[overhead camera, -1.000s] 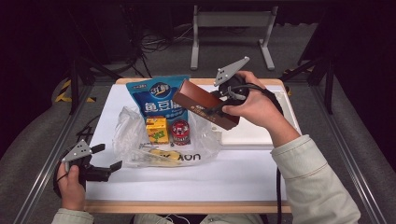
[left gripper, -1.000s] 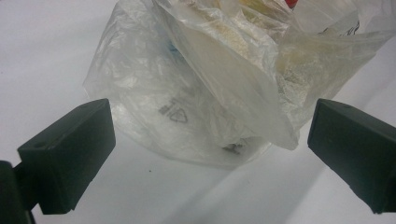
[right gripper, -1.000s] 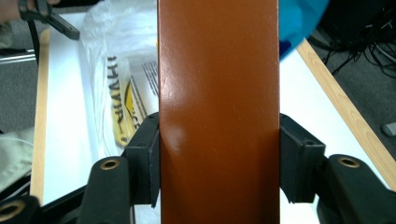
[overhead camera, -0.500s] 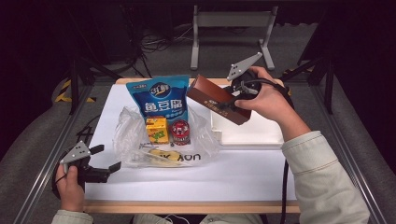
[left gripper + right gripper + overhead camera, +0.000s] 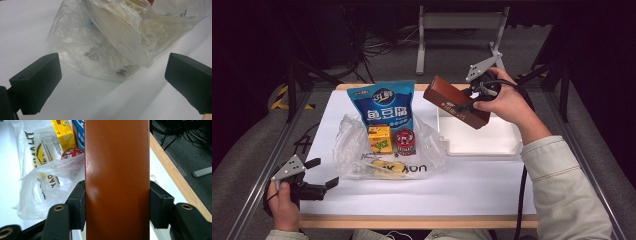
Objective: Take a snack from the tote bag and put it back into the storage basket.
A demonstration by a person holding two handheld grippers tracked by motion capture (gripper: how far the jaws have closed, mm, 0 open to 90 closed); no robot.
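We held the brown box [image 5: 456, 101] pinched across its narrow width in the right gripper [image 5: 477, 95], lifted and tilted above the far edge of the white tray [image 5: 507, 145]; it looked stiff and glossy, probably light, so we judged the smooth sides could slip unless the pads [image 5: 77, 205] sat squarely on opposite faces near one end, as they did; the left gripper [image 5: 319, 175] rested spread wide and empty near the tabletop's [image 5: 472, 185] front-left corner, just short of the clear plastic bag [image 5: 357, 150], which held a yellow carton [image 5: 379, 138] and a red can [image 5: 404, 141].
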